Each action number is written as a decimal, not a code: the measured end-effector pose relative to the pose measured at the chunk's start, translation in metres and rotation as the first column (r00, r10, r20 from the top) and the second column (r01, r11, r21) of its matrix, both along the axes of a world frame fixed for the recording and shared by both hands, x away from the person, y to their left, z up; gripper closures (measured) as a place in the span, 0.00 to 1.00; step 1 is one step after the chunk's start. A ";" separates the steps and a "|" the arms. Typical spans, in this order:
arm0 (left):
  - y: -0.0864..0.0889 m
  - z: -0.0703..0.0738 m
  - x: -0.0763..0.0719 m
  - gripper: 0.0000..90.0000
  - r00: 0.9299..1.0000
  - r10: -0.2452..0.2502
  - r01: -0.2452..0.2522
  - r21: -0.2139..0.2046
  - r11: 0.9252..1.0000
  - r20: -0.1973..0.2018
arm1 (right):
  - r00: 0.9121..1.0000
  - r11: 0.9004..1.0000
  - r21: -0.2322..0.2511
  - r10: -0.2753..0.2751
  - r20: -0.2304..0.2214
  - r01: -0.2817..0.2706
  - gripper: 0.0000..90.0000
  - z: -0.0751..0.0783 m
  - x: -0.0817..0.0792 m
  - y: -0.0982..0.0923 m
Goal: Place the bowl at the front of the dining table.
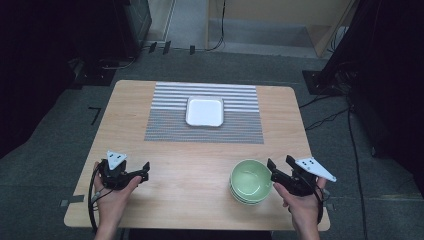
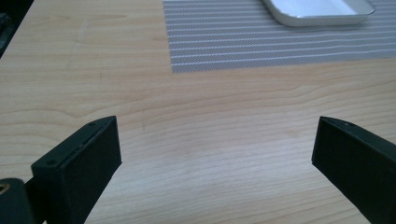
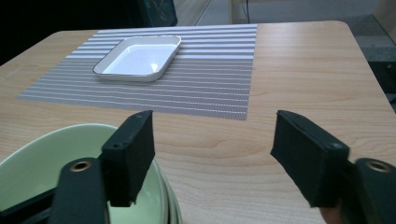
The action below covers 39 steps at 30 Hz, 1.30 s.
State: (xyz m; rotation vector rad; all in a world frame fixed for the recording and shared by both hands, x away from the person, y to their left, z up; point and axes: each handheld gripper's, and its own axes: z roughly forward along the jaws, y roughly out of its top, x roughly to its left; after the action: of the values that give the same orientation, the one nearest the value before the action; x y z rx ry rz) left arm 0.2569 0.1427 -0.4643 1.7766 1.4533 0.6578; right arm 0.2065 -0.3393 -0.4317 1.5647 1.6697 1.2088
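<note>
A stack of pale green bowls (image 1: 251, 181) stands near the table's front right. My right gripper (image 1: 280, 164) is open just right of the stack, its left jaw over the rim and nothing between the jaws. In the right gripper view the top bowl (image 3: 56, 158) lies low on the left beside the right gripper (image 3: 215, 149). A white square dish (image 1: 205, 111) rests on a grey striped placemat (image 1: 240, 127) at the far middle. At the front left my left gripper (image 1: 145, 171) is open over bare wood. The left gripper (image 2: 217, 149) points toward the mat (image 2: 261, 42) and dish (image 2: 322, 11).
The wooden table (image 1: 200, 165) has bare wood between the placemat and the front edge. Dark equipment and cables lie on the floor around the table. In the right gripper view the dish (image 3: 137, 58) sits on the mat (image 3: 210, 88) far ahead to the left.
</note>
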 end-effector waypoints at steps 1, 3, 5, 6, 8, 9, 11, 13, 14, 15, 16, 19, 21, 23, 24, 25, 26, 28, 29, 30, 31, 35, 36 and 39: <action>-0.002 0.002 -0.001 0.01 1.000 -0.005 0.005 0.002 1.000 0.004 | 1.000 1.000 -0.001 0.007 0.002 -0.007 0.35 0.000 0.000 0.001; -0.007 0.005 -0.002 0.01 1.000 -0.011 0.011 0.002 1.000 0.010 | 1.000 1.000 -0.003 0.022 0.008 -0.022 0.38 0.001 -0.001 0.004; -0.013 0.008 -0.004 0.01 1.000 -0.020 0.020 0.000 1.000 0.018 | 0.999 0.999 -0.005 0.040 0.014 -0.040 0.39 0.001 -0.001 0.006; -0.015 0.010 -0.004 0.01 0.999 -0.026 0.026 0.000 1.000 0.021 | 0.999 0.999 -0.010 0.048 0.013 -0.048 0.40 0.001 -0.001 0.007; -0.022 0.014 -0.006 0.01 0.999 -0.041 0.041 0.000 0.999 0.030 | 0.999 0.999 -0.013 0.051 0.017 -0.051 0.42 0.001 0.001 0.008; -0.025 0.015 -0.006 0.01 0.998 -0.049 0.049 0.002 0.999 0.032 | 0.998 0.998 -0.009 0.056 0.018 -0.056 0.43 0.001 0.002 0.009; -0.031 0.018 -0.006 0.01 0.996 -0.073 0.073 0.000 0.997 0.044 | 0.998 0.998 -0.016 0.068 0.017 -0.068 0.43 0.002 0.005 0.011; -0.039 0.021 -0.006 0.01 0.994 -0.095 0.095 0.001 0.995 0.053 | 0.998 0.997 -0.023 0.068 0.013 -0.067 0.43 0.003 0.007 0.014; -0.042 0.022 -0.006 0.01 0.993 -0.104 0.104 0.000 0.995 0.057 | 0.997 0.997 -0.021 0.072 0.008 -0.071 0.45 0.003 0.009 0.014; -0.047 0.024 -0.005 0.01 0.991 -0.117 0.117 -0.001 0.993 0.064 | 0.997 0.997 -0.018 0.078 0.006 -0.078 0.47 0.004 0.010 0.014; -0.051 0.026 -0.004 0.01 0.989 -0.128 0.128 0.000 0.992 0.067 | 0.996 0.996 -0.007 0.089 0.007 -0.089 0.51 0.004 0.011 0.015; -0.065 0.032 -0.001 0.01 0.984 -0.159 0.159 -0.002 0.987 0.077 | 0.990 0.989 0.043 0.142 -0.003 -0.142 0.62 0.004 0.015 0.015; -0.074 0.035 0.002 0.01 0.981 -0.177 0.178 -0.009 0.984 0.084 | 0.987 0.986 0.048 0.161 -0.018 -0.160 0.64 0.003 0.019 0.017; -0.083 0.037 0.004 0.01 0.977 -0.196 0.198 -0.015 0.980 0.089 | 0.984 0.983 0.049 0.176 -0.032 -0.174 0.66 0.002 0.022 0.018; -0.092 0.037 0.006 0.01 0.971 -0.220 0.223 -0.023 0.975 0.093 | 0.983 0.983 0.055 0.179 -0.037 -0.177 0.71 0.002 0.023 0.018; -0.092 0.037 0.006 0.01 0.971 -0.220 0.223 -0.023 0.975 0.093 | 0.983 0.983 0.055 0.179 -0.037 -0.177 0.71 0.002 0.023 0.018; -0.097 0.037 0.006 0.01 0.969 -0.230 0.233 -0.023 0.972 0.094 | 0.979 0.977 0.074 0.201 -0.032 -0.198 0.80 0.002 0.024 0.016; -0.107 0.037 0.009 0.01 0.964 -0.251 0.254 -0.016 0.967 0.091 | 0.979 0.976 0.075 0.205 -0.023 -0.203 0.80 0.004 0.023 0.016; -0.111 0.037 0.010 0.01 0.961 -0.261 0.264 -0.017 0.964 0.093 | 0.978 0.976 0.074 0.206 -0.022 -0.204 0.81 0.005 0.022 0.016; -0.116 0.038 0.010 0.01 0.958 -0.271 0.274 -0.014 0.962 0.095 | 0.977 0.975 0.072 0.211 -0.021 -0.209 0.80 0.005 0.022 0.015; -0.121 0.039 0.010 0.01 0.955 -0.278 0.281 -0.013 0.960 0.099 | 0.977 0.975 0.069 0.213 -0.019 -0.211 0.80 0.005 0.021 0.015; -0.137 0.040 0.009 0.01 0.942 -0.317 0.321 -0.017 0.947 0.111 | 0.974 0.971 0.079 0.227 -0.015 -0.225 0.76 0.005 0.017 0.013; -0.141 0.039 0.009 0.01 0.939 -0.326 0.331 -0.023 0.943 0.108 | 0.973 0.970 0.074 0.232 -0.014 -0.230 0.74 0.004 0.016 0.013; -0.153 0.037 0.006 0.01 0.927 -0.361 0.366 -0.035 0.930 0.104 | 0.972 0.971 0.066 0.232 -0.026 -0.230 0.73 0.003 0.015 0.013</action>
State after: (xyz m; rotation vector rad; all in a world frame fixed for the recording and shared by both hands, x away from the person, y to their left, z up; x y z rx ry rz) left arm 0.2625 -0.0101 -0.4270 1.8795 1.0272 0.4958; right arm 0.2212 -0.3259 -0.4288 1.4642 1.8939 1.3695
